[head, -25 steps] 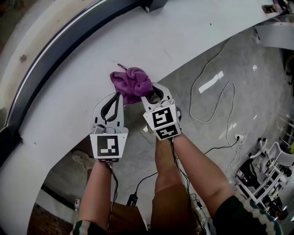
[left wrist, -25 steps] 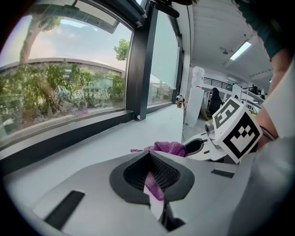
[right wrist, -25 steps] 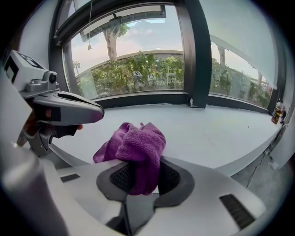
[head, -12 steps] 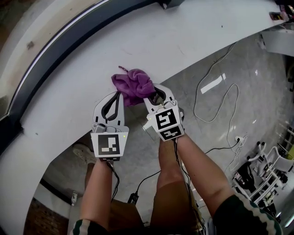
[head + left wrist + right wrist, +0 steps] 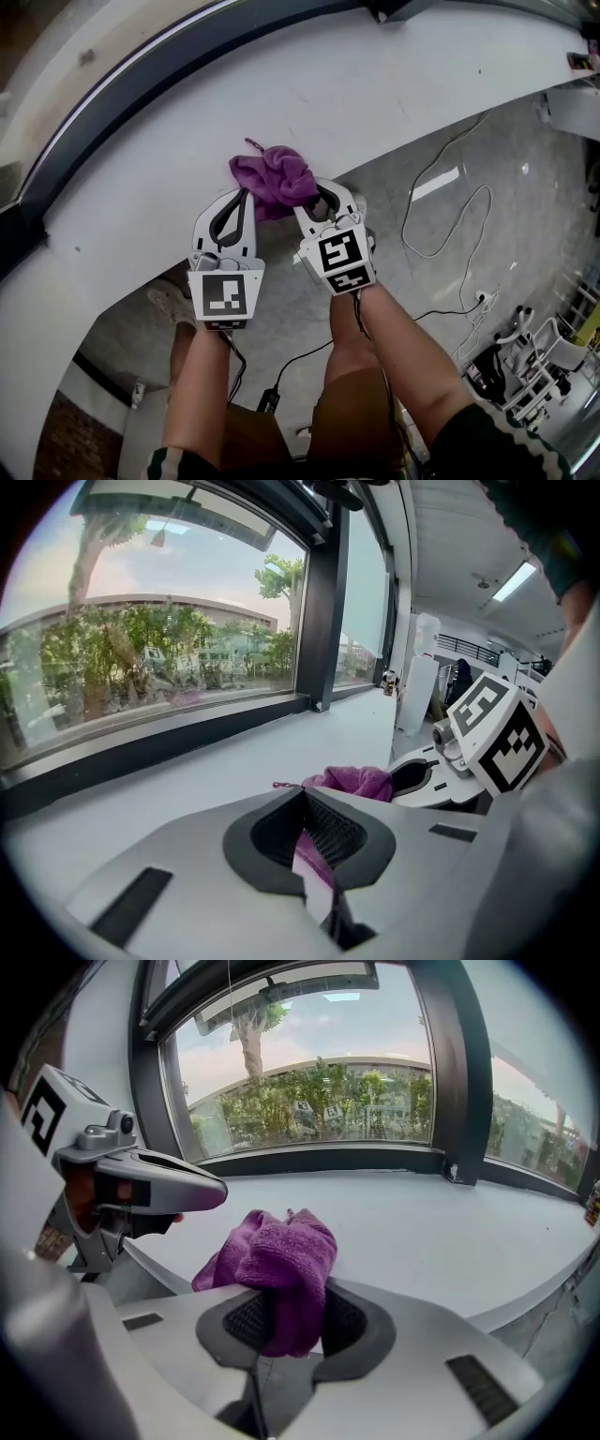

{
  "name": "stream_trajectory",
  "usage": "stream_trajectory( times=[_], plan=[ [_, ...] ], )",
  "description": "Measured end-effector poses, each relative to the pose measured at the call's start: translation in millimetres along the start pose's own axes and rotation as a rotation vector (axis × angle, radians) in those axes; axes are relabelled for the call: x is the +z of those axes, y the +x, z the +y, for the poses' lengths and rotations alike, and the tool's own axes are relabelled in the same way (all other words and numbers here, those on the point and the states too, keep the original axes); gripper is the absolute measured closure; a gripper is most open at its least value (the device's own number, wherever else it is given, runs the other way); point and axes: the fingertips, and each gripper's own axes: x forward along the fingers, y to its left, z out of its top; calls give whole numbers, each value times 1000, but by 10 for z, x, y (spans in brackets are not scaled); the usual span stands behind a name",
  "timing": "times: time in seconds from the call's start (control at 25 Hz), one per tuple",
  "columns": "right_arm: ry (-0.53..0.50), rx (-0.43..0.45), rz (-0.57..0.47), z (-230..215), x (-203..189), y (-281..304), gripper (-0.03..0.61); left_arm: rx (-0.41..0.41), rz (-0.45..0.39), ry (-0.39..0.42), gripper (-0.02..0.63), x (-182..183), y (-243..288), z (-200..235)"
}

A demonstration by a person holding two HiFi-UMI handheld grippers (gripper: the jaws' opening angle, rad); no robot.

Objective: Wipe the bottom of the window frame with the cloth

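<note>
A bunched purple cloth [image 5: 274, 176] lies on the white sill [image 5: 394, 84], just below the dark bottom rail of the window frame [image 5: 141, 82]. My left gripper [image 5: 246, 192] is shut on the cloth's left edge; a strip of purple cloth [image 5: 311, 853] shows between its jaws. My right gripper [image 5: 313, 190] is shut on the cloth's right side. In the right gripper view the cloth [image 5: 281, 1260] rises in a lump out of the jaws. The frame's bottom rail [image 5: 328, 1159] runs across behind it, with some bare sill between.
The sill's curved front edge [image 5: 412, 141] falls away to a grey floor. White cables [image 5: 441, 220] trail there beside a white strip [image 5: 434, 183]. The person's shoe [image 5: 169, 305] is under the sill. White equipment [image 5: 525, 366] stands at lower right.
Both grippers stay shut on the cloth at nearly the same spot on the sill. The head view has shifted a little, so the window frame sits higher in the picture.
</note>
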Motion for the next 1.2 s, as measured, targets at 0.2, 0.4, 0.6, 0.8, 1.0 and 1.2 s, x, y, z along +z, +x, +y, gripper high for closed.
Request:
stream_trajectory(
  times=[0.2, 0.4, 0.6, 0.8, 1.0, 1.2],
  plan=[
    [-10, 3, 10, 119, 16, 45, 474, 35, 9, -23, 604, -129, -163, 184],
    [-39, 36, 25, 335, 71, 113, 474, 67, 8, -52, 604, -208, -340, 356],
    [-68, 71, 41, 595, 106, 201, 474, 97, 1, -81, 604, -307, -509, 514],
    [-100, 106, 50, 858, 160, 290, 474, 134, 2, -113, 604, -429, -686, 713],
    [-102, 120, 66, 1093, 182, 376, 474, 172, 6, -130, 604, -553, -886, 925],
    [-131, 132, 86, 1226, 211, 455, 474, 207, 2, -158, 604, -600, -995, 1113]
  ],
)
